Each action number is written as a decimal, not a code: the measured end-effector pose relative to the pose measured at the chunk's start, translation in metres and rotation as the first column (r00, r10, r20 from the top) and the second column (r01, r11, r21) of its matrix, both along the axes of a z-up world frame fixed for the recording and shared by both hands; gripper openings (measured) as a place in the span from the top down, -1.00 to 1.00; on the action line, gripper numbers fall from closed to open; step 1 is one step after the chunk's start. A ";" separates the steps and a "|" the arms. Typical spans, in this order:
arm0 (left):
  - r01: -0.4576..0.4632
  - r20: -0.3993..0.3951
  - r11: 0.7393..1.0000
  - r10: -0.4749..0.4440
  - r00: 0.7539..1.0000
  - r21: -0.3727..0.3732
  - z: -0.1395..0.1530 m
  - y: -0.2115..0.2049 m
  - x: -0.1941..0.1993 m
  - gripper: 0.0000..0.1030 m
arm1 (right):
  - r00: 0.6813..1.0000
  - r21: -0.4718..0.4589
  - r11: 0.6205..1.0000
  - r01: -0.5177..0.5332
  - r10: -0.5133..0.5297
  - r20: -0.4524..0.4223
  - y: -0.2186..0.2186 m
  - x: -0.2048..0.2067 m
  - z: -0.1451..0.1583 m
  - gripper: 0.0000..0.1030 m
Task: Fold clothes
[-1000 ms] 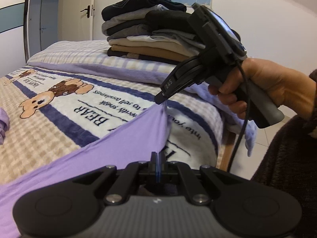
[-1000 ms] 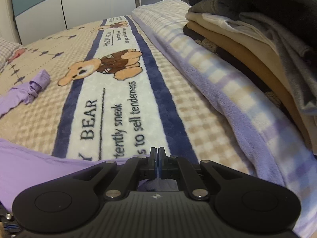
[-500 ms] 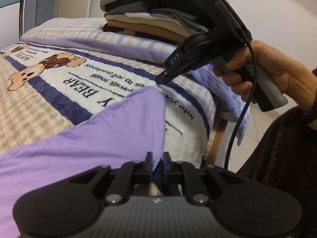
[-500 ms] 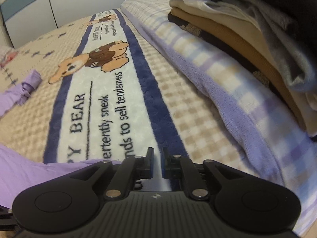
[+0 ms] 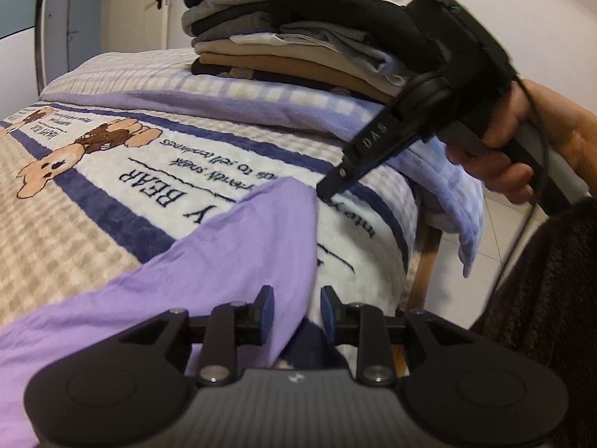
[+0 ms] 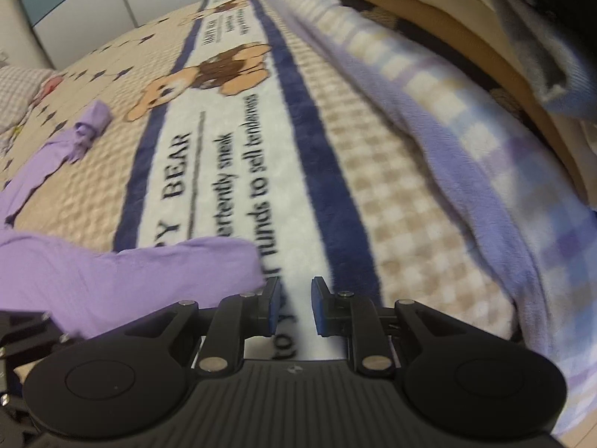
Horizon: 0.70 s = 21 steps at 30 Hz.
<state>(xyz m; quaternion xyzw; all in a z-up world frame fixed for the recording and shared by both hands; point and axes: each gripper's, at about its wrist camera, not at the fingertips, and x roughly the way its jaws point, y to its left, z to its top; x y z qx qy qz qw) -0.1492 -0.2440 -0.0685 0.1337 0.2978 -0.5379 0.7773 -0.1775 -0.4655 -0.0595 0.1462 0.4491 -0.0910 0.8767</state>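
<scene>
Grippers: two, one in each of your hands.
Left gripper (image 5: pixel 296 311): jaws opening; the purple garment (image 5: pixel 238 257) lies between them, its edge loose, pads not pressing.
Right gripper (image 6: pixel 295 308): jaws opening, nothing between; the garment's corner lies just beside its left finger.
Purple garment: one, spread on the bear blanket (image 6: pixel 231 156); one sleeve (image 6: pixel 80 138) trails away.
Bears printed: two in view.
Folded stack (image 5: pixel 283 33): one pile, beyond, on the checked blanket (image 5: pixel 231 93).
</scene>
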 end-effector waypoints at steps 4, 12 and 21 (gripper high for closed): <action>-0.073 -0.093 0.996 0.068 0.993 -0.050 -0.004 0.006 0.015 0.67 | 1.000 0.008 1.000 -0.016 0.016 0.001 0.004 0.001 0.002 0.61; -0.204 -0.377 0.969 0.137 0.916 -0.142 -0.021 0.026 0.050 0.84 | 0.997 0.190 0.980 0.062 -0.067 0.022 -0.019 -0.011 0.001 0.61; -0.238 -0.452 0.958 0.144 0.880 -0.158 -0.028 0.026 0.056 0.86 | 0.998 0.304 0.951 0.059 -0.064 0.005 -0.018 -0.014 -0.006 0.61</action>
